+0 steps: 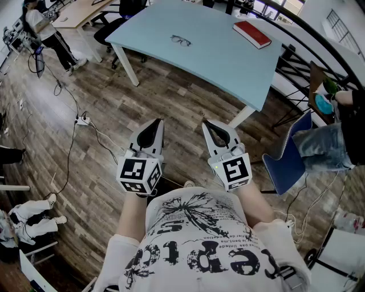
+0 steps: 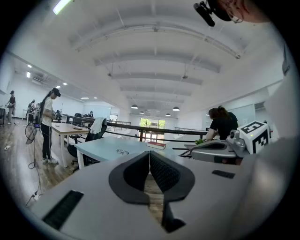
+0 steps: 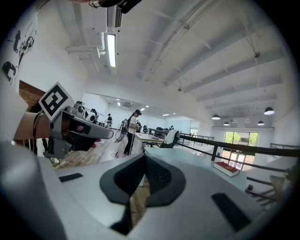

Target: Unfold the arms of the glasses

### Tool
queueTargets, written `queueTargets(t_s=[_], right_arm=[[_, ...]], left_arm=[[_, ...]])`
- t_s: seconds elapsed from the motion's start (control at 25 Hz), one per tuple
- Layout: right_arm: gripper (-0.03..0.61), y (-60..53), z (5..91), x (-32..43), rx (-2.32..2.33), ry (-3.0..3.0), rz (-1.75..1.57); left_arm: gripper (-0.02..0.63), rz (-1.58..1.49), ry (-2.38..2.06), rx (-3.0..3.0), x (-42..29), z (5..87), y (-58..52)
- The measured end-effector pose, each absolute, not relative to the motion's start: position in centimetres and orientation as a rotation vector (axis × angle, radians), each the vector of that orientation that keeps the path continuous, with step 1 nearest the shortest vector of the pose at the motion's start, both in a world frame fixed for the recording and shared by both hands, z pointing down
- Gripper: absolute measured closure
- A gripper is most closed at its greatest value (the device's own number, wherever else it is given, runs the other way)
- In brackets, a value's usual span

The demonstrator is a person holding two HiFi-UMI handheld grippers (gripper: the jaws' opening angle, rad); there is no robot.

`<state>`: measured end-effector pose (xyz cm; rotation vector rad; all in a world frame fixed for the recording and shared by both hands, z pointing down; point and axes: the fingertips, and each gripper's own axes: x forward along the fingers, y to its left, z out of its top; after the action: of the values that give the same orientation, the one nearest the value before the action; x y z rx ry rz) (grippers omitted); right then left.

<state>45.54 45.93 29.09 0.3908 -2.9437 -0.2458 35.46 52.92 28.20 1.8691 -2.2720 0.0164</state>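
Count: two hand-held grippers, one pair of glasses, one red book, one light-blue table.

Left hand-held gripper (image 1: 155, 126): jaws together, nothing between them. Its own view shows the dark pads meeting along a single seam.
Right hand-held gripper (image 1: 210, 128): jaws likewise pressed together and empty, with only a strip of wood floor (image 1: 114, 91) visible under the seam.
Both are held side by side in front of the person's printed shirt, over the floor and well apart from the table (image 1: 228, 63). Each carries one cube with square markers, so two cubes in all.

The glasses (image 1: 181, 40) lie on the tabletop toward its far left part, alone and untouched. They are too small to tell how the arms sit. The red book (image 1: 251, 33) lies near the far right corner of the same table, well apart from the glasses.

Other items, head view: one standing person (image 1: 48, 31) at upper left beside a wood-topped table (image 1: 80, 14), one seated person (image 1: 325, 142) at right, one blue chair (image 1: 288, 159), and one white power strip (image 1: 83, 120) with cables on the floor.

View differences:
- Only the head view shows both hand-held grippers from above, and the floor layout.
- The left gripper view shows the glasses as a faint dark mark on the tabletop, the book beyond them, and the right hand-held gripper's cube off to its right.
- The right gripper view shows the book and the left hand-held gripper's cube at its left. I cannot make out the glasses there.
- The ceiling beams and lamps appear only in the two gripper views.
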Motion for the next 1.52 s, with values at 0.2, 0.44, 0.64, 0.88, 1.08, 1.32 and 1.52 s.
queueTargets(t_s=[0.2, 0.44, 0.64, 0.88, 1.08, 1.32, 1.52], right_arm=[[0.571, 45.7, 29.3, 45.4, 0.389, -2.938, -0.251], [0.571, 45.6, 30.1, 44.8, 0.398, -2.918, -0.23], [0.569, 45.4, 31.2, 43.5, 0.399, -2.904, -0.172], [0.569, 43.8, 33.0, 38.8, 0.473, -2.848, -0.125], [0.569, 41.6, 32.9, 31.8, 0.504, -2.813, -0.125], [0.568, 37.6, 32.6, 22.5, 0.614, -2.772, -0.115], [0.569, 35.1, 32.2, 17.6, 0.701, -2.746, -0.073]], left_arm=[[0.595, 0.012, -2.267, 1.871, 35.3, 28.3, 52.6], [0.595, 0.008, -2.241, 1.872, 34.8, 29.0, 52.3], [0.595, -0.005, -2.209, 1.863, 33.6, 30.2, 52.1], [0.595, 0.007, -2.133, 1.846, 28.3, 32.7, 51.1], [0.595, -0.003, -2.079, 1.869, 21.2, 32.8, 48.3], [0.595, 0.065, -2.015, 1.963, 11.0, 31.9, 43.9], [0.595, 0.088, -1.957, 1.999, 4.7, 31.6, 41.7]])
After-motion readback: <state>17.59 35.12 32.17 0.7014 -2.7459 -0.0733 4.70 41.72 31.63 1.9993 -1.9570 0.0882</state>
